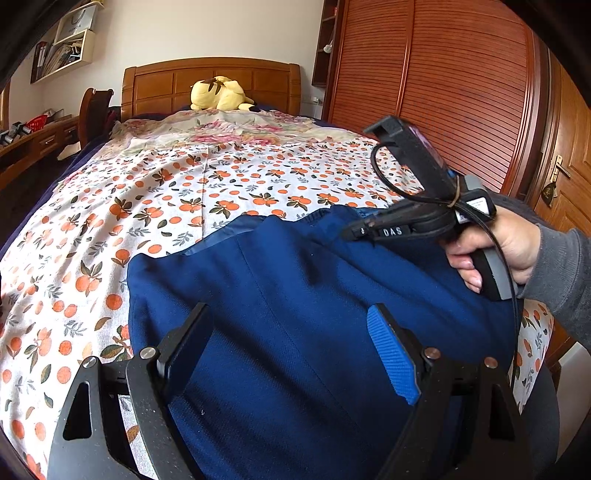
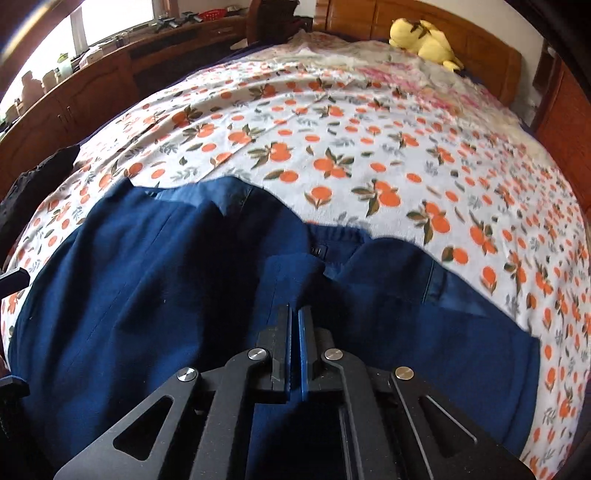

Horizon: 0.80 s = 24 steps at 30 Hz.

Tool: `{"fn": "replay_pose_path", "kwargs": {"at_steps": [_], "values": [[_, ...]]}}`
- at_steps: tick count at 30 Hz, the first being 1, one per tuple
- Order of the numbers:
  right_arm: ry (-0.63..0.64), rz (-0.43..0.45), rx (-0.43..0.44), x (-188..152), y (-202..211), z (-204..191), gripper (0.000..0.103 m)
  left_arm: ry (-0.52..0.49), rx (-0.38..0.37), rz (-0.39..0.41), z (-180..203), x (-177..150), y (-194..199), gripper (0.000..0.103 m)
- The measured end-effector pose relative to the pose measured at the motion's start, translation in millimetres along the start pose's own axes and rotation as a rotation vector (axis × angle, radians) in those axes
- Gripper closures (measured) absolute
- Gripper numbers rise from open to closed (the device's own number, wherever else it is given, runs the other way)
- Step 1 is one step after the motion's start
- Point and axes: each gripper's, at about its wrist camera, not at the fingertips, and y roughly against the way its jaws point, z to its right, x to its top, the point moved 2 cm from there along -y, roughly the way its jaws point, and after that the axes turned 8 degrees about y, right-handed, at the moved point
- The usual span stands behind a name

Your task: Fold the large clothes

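Observation:
A large dark blue garment (image 1: 277, 277) (image 2: 147, 277) lies spread on the near end of a bed covered with an orange-fruit print sheet (image 1: 184, 192) (image 2: 332, 147). My left gripper (image 1: 288, 310) hangs open just above the middle of the cloth, with nothing between its fingers. My right gripper (image 2: 296, 308) is shut, and a raised ridge of the blue fabric runs up into its tips. In the left wrist view a hand in a grey sleeve holds this right gripper (image 1: 349, 233) at the garment's far right edge.
A yellow plush toy (image 1: 218, 94) (image 2: 424, 35) rests against the wooden headboard (image 1: 162, 85). A red-brown slatted wardrobe (image 1: 443, 92) stands along the bed's right side. A wooden desk (image 2: 74, 92) with clutter runs along the left. Dark clothing (image 2: 37, 177) lies at the bed's left edge.

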Motion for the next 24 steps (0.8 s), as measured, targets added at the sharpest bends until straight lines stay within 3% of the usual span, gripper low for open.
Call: {"fn": "replay_pose_path", "kwargs": {"at_steps": [5, 10, 15, 17, 19, 24], "values": [[-0.008, 0.108, -0.045, 16, 14, -1, 0.101, 0.001, 0.001, -0.001, 0, 0, 0, 0.017], [-0.037, 0.01, -0.057, 12, -3, 6, 0.1, -0.005, 0.006, -0.007, 1, -1, -1, 0.017], [-0.116, 0.067, -0.113, 9, 33, 46, 0.072, -0.004, 0.006, -0.008, 0, -1, -1, 0.017], [-0.145, 0.065, -0.166, -1, 46, 68, 0.068, -0.004, 0.005, -0.009, 0, -1, -1, 0.017], [-0.162, 0.038, -0.225, -16, 51, 90, 0.067, -0.008, 0.006, -0.009, 0, -1, -1, 0.017], [-0.252, -0.111, -0.255, -65, 34, 135, 0.067, -0.021, 0.016, -0.009, 4, -2, -2, 0.017]]}}
